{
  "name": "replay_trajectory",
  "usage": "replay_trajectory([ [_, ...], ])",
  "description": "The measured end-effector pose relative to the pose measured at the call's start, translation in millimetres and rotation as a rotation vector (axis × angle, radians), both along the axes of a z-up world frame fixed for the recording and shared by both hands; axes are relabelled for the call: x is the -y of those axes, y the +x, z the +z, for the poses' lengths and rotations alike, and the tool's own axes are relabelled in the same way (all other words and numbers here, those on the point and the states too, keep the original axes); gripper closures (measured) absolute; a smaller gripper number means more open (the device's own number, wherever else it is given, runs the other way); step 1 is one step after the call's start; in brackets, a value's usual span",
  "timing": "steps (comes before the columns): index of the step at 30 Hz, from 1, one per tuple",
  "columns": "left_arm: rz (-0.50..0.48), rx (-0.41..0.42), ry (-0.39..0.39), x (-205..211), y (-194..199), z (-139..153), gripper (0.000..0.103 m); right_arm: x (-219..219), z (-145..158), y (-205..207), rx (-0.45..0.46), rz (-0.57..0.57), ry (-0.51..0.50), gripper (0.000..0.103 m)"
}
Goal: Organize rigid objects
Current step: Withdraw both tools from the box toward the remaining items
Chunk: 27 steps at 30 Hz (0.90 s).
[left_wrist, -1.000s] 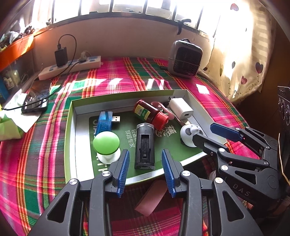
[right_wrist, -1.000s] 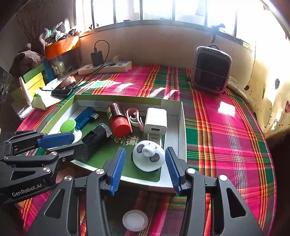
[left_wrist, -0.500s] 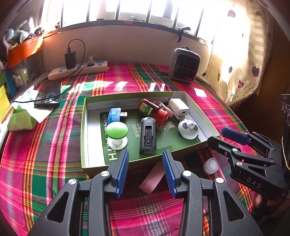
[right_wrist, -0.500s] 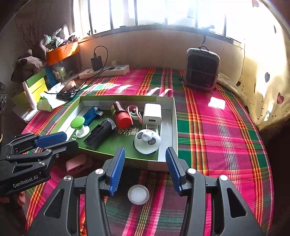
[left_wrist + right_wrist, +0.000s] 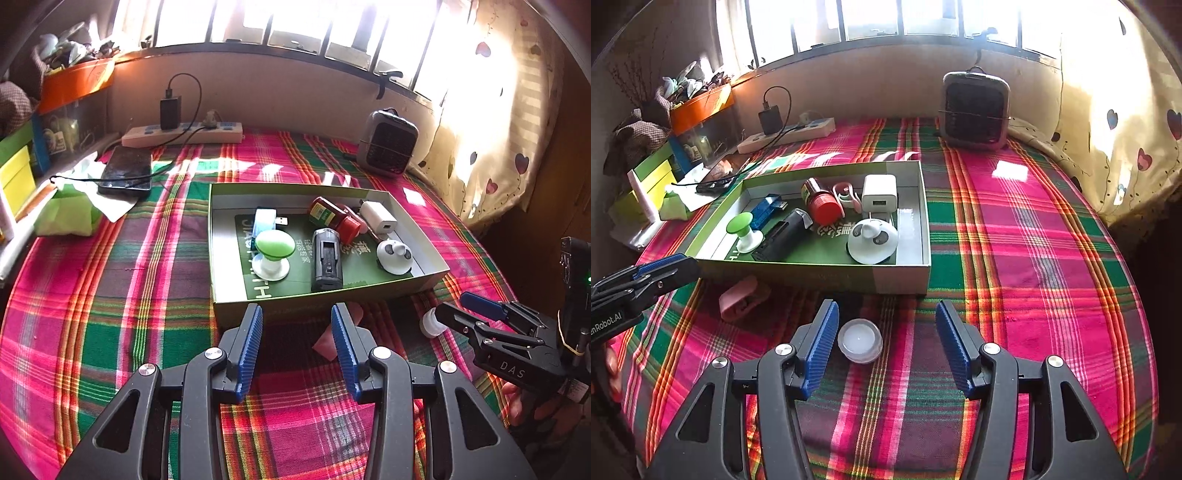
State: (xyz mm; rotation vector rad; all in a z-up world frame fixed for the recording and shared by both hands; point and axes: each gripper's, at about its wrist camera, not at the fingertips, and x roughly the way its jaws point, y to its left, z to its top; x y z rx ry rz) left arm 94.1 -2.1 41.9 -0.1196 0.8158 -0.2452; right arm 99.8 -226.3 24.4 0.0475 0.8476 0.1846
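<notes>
A shallow green-and-white box [image 5: 903, 278] lies flat on the plaid cloth. Inside it, at its left end, a green-capped white knob [image 5: 742, 232] stands upright, a blue USB stick [image 5: 767, 209] lying just behind. A black rectangular device [image 5: 783, 236] lies slanted mid-box beside a red-capped bottle [image 5: 820, 201] on its side. A white charger [image 5: 879, 192] and a round white panda-faced piece [image 5: 872, 240] sit at the right end. Outside the box's near wall lie a pink clip [image 5: 740, 297] and a small translucent round cap [image 5: 859, 340].

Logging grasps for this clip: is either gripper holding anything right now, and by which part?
Nothing is held. The left gripper and right gripper are both open and empty; the white cap lies on the cloth between the right gripper's fingers, ungripped.
</notes>
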Motion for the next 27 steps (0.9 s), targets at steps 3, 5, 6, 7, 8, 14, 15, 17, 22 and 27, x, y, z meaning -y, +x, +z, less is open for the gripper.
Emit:
replay_trajectory([
  [3, 0.000, -0.011, -0.006, -4, -2, -4, 0.065, -4, -6, 0, -0.022, 0.008, 0.025, 0.046],
  [5, -0.003, -0.023, -0.009, -5, -2, -7, 0.065, -8, -10, 2, -0.031, 0.007, 0.015, 0.046],
  [6, -0.006, -0.029, -0.010, -6, -2, -10, 0.065, -10, -11, 3, -0.037, 0.007, 0.010, 0.046],
  [7, -0.008, -0.035, -0.012, -6, -2, -12, 0.065, -11, -13, 4, -0.043, 0.005, 0.008, 0.046],
  [8, -0.011, -0.041, -0.013, -7, -2, -13, 0.065, -12, -14, 5, -0.048, 0.003, 0.008, 0.046],
  [14, -0.046, -0.071, -0.029, -4, 0, -21, 0.065, -15, -20, 8, -0.060, -0.011, -0.030, 0.046],
  [15, -0.058, -0.076, -0.033, -2, 1, -22, 0.065, -15, -20, 9, -0.064, -0.013, -0.042, 0.046],
  [17, -0.073, -0.085, -0.039, 1, 2, -24, 0.065, -15, -21, 8, -0.060, -0.014, -0.051, 0.046],
  [22, -0.104, -0.099, -0.044, 8, 5, -27, 0.061, -13, -21, 7, -0.061, -0.023, -0.057, 0.046],
  [27, -0.129, -0.101, -0.053, 13, 9, -26, 0.055, -8, -20, 6, -0.058, -0.036, -0.064, 0.057],
])
